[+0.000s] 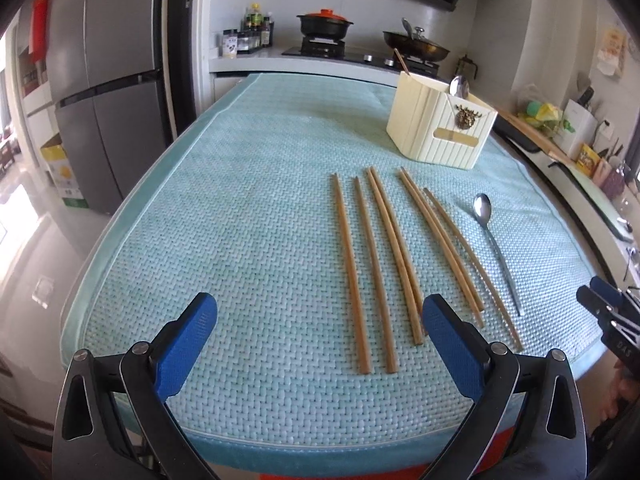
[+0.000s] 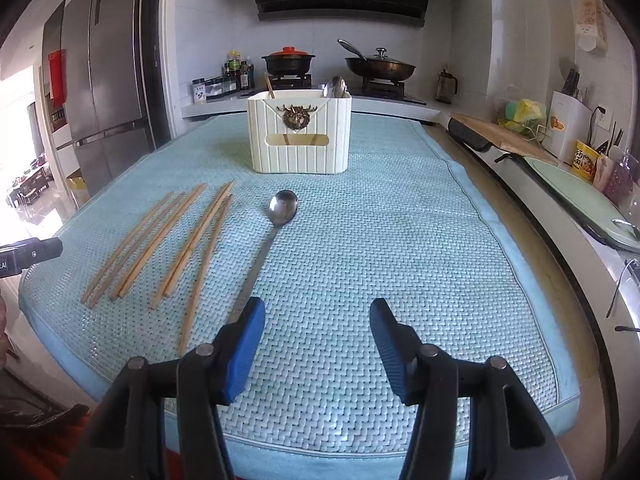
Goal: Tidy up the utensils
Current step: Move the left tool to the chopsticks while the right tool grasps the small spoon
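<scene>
both tools, left tool and right tool, hang with fingers apart, holding nothing. the chopsticks and spoon lie flat on the table mat, in front of the cream holder. thin, flat sticks could slip or scatter if pinched off-centre.

chopsticks left of spoon, holder behind, all on mat
</scene>
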The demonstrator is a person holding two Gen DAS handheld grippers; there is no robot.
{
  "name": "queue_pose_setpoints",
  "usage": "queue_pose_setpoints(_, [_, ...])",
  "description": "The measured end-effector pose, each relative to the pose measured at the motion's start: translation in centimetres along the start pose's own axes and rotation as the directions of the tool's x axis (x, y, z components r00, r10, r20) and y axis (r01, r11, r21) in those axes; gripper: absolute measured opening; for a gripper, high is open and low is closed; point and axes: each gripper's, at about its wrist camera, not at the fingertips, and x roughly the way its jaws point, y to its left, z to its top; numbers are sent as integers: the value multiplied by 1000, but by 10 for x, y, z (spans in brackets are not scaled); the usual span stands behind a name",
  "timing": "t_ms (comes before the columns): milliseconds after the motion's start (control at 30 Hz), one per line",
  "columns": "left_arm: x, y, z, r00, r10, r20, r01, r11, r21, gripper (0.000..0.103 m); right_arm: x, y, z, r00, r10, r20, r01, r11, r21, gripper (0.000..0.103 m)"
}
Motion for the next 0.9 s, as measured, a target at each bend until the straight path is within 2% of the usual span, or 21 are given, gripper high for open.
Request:
queue_pose_setpoints(267, [51,-5,20,998,37,-42,-35,998,54,102,46,7,17,998,42,-43,-40,998,44,56])
queue_pose_setpoints(400, [69,0,26,997,45,-69,-43,998,35,102,65,9,30,997,44,-67,-41,998,58,56])
queue_pose_setpoints(533, [83,3,29,994,50,-98,-48,999,23,102,84,12,40,995,48,-84,-44,998,53,56])
queue_pose_setpoints(900, [111,3,31,978,121,-172,-112,992,60,103,131,34,60,984,80,-158,-74,996,40,56])
